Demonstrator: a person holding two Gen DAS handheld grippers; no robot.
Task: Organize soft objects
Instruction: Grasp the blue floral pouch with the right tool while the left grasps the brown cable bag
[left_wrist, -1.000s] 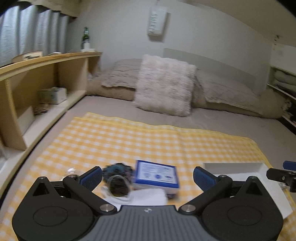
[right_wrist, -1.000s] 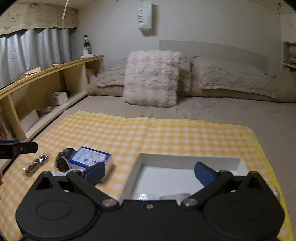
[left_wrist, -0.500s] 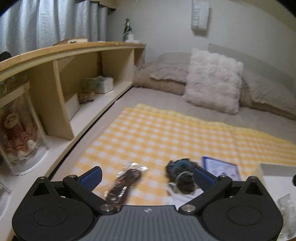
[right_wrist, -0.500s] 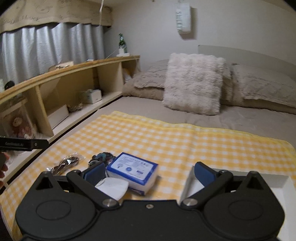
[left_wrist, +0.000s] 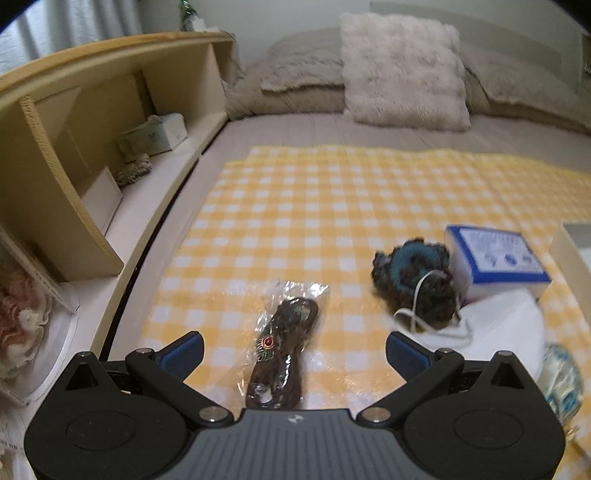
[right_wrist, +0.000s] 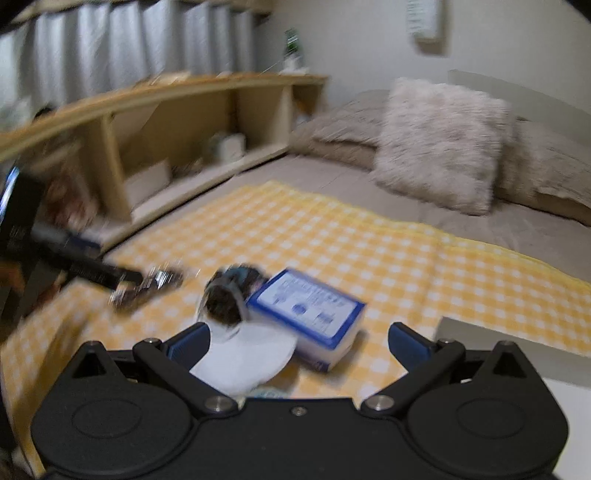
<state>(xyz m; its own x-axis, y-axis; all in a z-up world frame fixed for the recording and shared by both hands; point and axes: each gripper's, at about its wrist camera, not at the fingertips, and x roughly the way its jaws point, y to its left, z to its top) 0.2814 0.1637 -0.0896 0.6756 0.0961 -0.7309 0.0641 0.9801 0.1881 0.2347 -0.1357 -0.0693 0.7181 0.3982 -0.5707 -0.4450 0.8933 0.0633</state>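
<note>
On the yellow checked cloth (left_wrist: 332, 206) lie a clear bag with a dark brown item (left_wrist: 284, 343), a dark teal scrunchie (left_wrist: 413, 280), a white face mask (left_wrist: 495, 332) and a blue-and-white tissue pack (left_wrist: 495, 258). My left gripper (left_wrist: 294, 352) is open, low over the cloth, with the bag between its fingers. My right gripper (right_wrist: 298, 341) is open above the mask (right_wrist: 251, 354) and the tissue pack (right_wrist: 310, 310). The scrunchie (right_wrist: 229, 291) and the bag (right_wrist: 147, 284) show blurred to its left.
A white tray (right_wrist: 517, 332) sits at the right on the cloth; its corner shows in the left wrist view (left_wrist: 572, 243). A wooden shelf unit (left_wrist: 92, 147) runs along the left. Pillows (left_wrist: 402, 70) lie at the bed's head. The left gripper's body (right_wrist: 55, 254) reaches in.
Both grippers have swung left. The left one has dropped over the clear bag, which now lies between its fingers. The right one has moved from the tray toward the mask and tissue pack.
</note>
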